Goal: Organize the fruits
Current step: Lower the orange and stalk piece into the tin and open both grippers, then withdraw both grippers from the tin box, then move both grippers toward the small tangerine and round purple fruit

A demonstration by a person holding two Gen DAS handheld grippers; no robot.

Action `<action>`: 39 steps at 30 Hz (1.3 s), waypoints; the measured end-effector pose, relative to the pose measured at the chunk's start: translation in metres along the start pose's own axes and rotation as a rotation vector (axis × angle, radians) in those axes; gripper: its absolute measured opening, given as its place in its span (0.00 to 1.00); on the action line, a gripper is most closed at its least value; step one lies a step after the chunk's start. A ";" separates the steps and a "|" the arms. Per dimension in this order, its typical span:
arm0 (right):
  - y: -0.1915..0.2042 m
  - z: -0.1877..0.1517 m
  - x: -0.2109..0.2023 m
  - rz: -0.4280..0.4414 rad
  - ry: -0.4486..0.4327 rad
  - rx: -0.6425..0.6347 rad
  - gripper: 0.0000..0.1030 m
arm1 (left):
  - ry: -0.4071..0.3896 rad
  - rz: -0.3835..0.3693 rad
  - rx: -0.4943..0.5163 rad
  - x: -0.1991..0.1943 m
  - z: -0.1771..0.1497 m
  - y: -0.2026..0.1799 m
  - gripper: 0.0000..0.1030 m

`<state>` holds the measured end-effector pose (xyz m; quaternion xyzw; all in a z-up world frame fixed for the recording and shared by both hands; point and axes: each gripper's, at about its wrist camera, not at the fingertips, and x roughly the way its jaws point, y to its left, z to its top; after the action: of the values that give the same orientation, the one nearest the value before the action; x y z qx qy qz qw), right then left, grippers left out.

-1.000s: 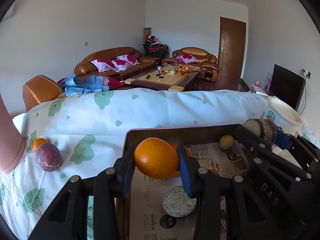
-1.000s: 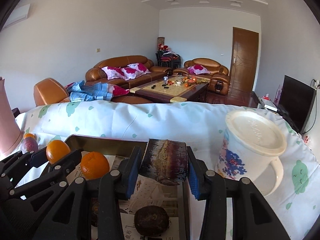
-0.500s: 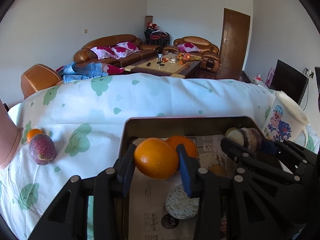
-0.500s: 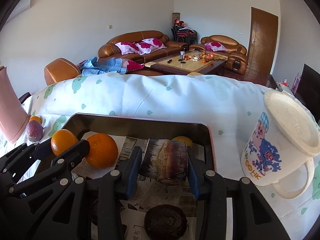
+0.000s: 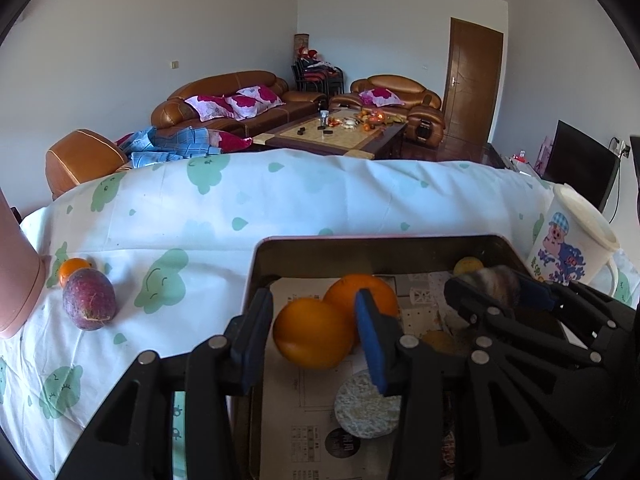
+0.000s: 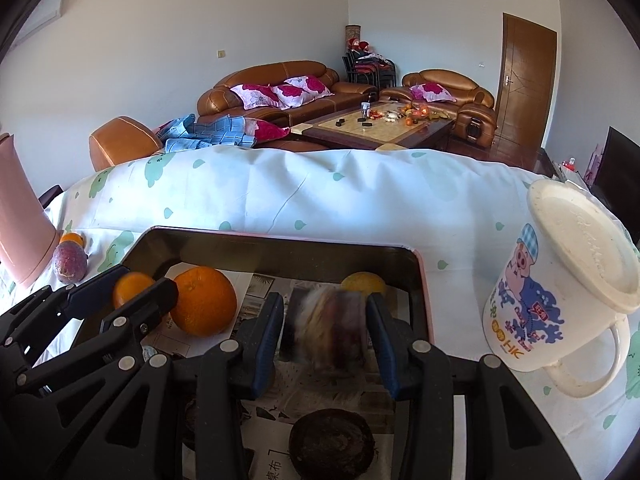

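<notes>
A metal tray [image 5: 360,246] [image 6: 280,242] lined with newspaper sits on the cloud-print tablecloth. My left gripper [image 5: 314,330] stands open around an orange [image 5: 314,332] that rests in the tray beside a second orange [image 5: 360,294] [image 6: 204,300]. My right gripper [image 6: 325,326] has opened around a blurred brown-and-purple cut fruit piece [image 6: 326,322], which is dropping into the tray. A small yellow fruit [image 6: 362,282] lies at the tray's back. A dark round fruit [image 6: 331,444] and a pale round slice [image 5: 366,404] lie nearer.
A purple passion fruit [image 5: 89,298] and a small orange [image 5: 72,270] lie on the cloth left of the tray, by a pink vase [image 5: 16,280]. A lidded white cartoon mug [image 6: 560,288] stands right of the tray. The table's far edge drops to a living room.
Both grippers came down into the tray and opened. The orange now rests on the newspaper; the cut fruit piece has come loose from the right fingers and blurs.
</notes>
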<state>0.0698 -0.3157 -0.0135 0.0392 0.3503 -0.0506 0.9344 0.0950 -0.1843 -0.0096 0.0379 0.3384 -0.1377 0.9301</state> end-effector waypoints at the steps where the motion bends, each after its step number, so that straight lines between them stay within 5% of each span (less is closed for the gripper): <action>1: -0.001 0.000 -0.001 0.003 -0.006 0.003 0.45 | -0.004 0.004 -0.008 -0.001 0.000 0.001 0.50; 6: -0.002 -0.001 -0.007 0.011 -0.026 0.009 0.46 | -0.021 -0.025 -0.014 -0.006 -0.001 0.004 0.52; 10: -0.005 -0.002 -0.019 -0.009 -0.083 0.026 0.60 | -0.078 -0.026 -0.015 -0.020 -0.003 0.008 0.58; 15: -0.015 0.000 -0.037 -0.005 -0.170 0.083 0.80 | -0.192 -0.002 -0.106 -0.041 -0.001 0.026 1.00; 19: -0.008 0.001 -0.050 -0.054 -0.235 0.061 0.86 | -0.244 -0.036 -0.150 -0.051 -0.001 0.034 1.00; 39: -0.004 -0.001 -0.063 -0.127 -0.285 0.028 0.86 | -0.303 0.109 -0.063 -0.057 -0.005 0.026 1.00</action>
<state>0.0210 -0.3150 0.0269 0.0225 0.2153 -0.1198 0.9689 0.0577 -0.1454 0.0226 0.0057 0.1957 -0.0806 0.9773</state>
